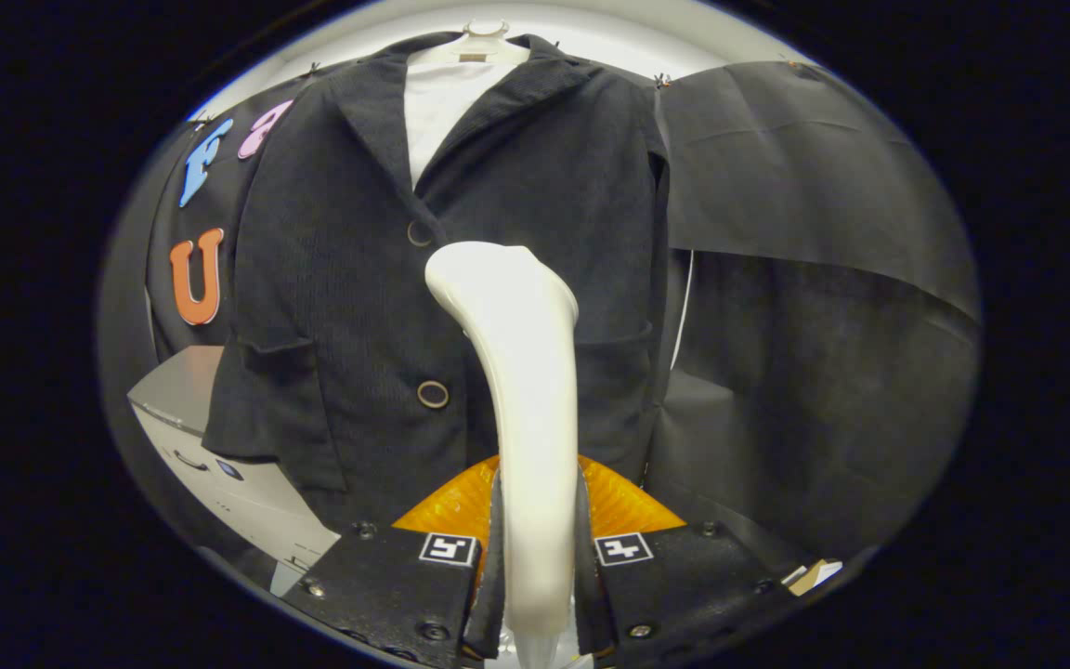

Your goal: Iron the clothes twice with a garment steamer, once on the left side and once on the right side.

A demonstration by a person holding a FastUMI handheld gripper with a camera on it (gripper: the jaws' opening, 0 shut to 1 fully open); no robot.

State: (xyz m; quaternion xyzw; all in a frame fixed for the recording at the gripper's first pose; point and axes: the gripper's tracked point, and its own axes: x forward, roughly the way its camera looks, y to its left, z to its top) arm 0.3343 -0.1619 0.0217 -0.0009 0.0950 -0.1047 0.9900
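Observation:
A dark jacket (349, 279) over a white shirt (437, 111) hangs upright on a white hanger (484, 32) straight ahead. My gripper (537, 548) is shut on the handle of a white garment steamer (521, 372), both fingers pressing its sides. The steamer rises from between the fingers, and its head (479, 269) leans toward the jacket's middle, just below the upper button (419, 233) and above the lower button (433, 394). Whether the head touches the cloth is unclear.
A grey-white cabinet (219, 465) stands low on the left, partly behind the jacket's hem. Something orange (628, 506) lies below the jacket, just ahead of the fingers. Black cloth walls (804, 279) close in behind and to the right.

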